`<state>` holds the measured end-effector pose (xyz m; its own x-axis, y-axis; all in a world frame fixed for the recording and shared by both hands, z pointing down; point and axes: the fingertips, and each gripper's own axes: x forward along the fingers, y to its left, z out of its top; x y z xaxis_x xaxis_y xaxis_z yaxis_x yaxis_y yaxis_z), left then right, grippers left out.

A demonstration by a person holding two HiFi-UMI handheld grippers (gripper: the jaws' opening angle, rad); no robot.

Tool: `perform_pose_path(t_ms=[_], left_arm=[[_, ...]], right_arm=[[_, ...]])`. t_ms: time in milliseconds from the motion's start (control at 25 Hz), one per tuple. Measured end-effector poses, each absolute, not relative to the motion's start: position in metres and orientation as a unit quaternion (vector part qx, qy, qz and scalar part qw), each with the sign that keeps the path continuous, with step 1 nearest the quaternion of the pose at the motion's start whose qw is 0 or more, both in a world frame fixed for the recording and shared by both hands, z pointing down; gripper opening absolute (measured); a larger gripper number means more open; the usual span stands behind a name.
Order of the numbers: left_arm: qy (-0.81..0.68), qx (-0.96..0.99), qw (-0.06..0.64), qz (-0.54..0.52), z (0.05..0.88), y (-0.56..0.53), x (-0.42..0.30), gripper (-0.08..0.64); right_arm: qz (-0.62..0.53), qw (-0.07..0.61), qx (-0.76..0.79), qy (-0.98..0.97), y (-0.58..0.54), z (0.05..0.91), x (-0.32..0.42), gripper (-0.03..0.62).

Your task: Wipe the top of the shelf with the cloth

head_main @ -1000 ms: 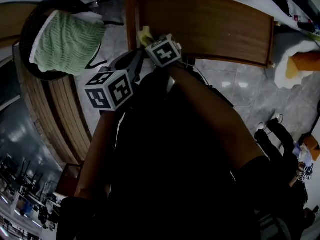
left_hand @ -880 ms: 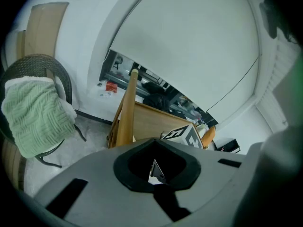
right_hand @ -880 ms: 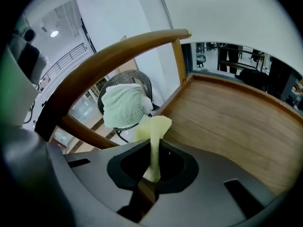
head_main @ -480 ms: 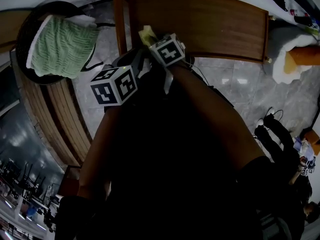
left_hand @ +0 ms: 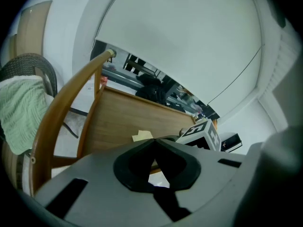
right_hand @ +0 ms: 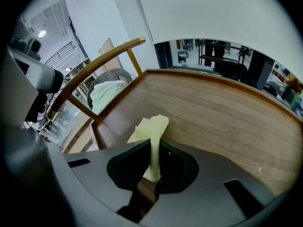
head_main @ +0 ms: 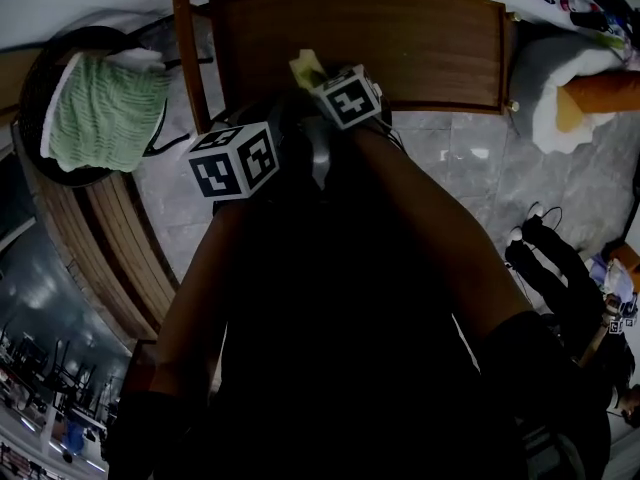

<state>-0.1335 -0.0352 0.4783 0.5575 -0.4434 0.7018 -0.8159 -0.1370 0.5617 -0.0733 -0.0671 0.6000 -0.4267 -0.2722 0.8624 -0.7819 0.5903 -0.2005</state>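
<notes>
- A green towel lies bunched in a dark woven chair at the far left, well clear of the shelf.
- A curved wooden rail runs just beside the shelf's left edge.
- The left gripper hangs at the shelf's near edge, by its left corner. Its fingers are pressed together with nothing between them.
- The cloth is pale yellow and crumpled. It stands up over the wooden top, left of the middle and close to the near edge. I cannot tell whether it touches the wood.
- The right gripper is just beside the left one, and its fingers are clamped on the cloth's lower end.
- The shelf has a brown wood-grain top with a raised lip along the far edge.
- Past the shelf's right edge, a white bundle with an orange part sits on the grey tiled floor.
</notes>
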Motion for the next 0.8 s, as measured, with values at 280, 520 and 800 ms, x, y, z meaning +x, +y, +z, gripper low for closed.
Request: perform_pose_path(t_ms=[280,520,800], left_arm=[[-0.419,0.733,0.499,0.195,0.486,-0.038,-0.08,0.012],[-0.41,0.734,0.502,0.203,0.494,-0.042,-0.037,0.012],[-0.395,0.743,0.5,0.206,0.495,-0.047,0.014,0.011]], right_arm=[[0.312,0.417,0.348,-0.78,-0.071,0.6,-0.008,0.044],[0.318,0.412,0.369,-0.77,-0.075,0.599,0.049,0.044],[0.335,0.402,0.4,-0.752,-0.073,0.6,0.128,0.044]])
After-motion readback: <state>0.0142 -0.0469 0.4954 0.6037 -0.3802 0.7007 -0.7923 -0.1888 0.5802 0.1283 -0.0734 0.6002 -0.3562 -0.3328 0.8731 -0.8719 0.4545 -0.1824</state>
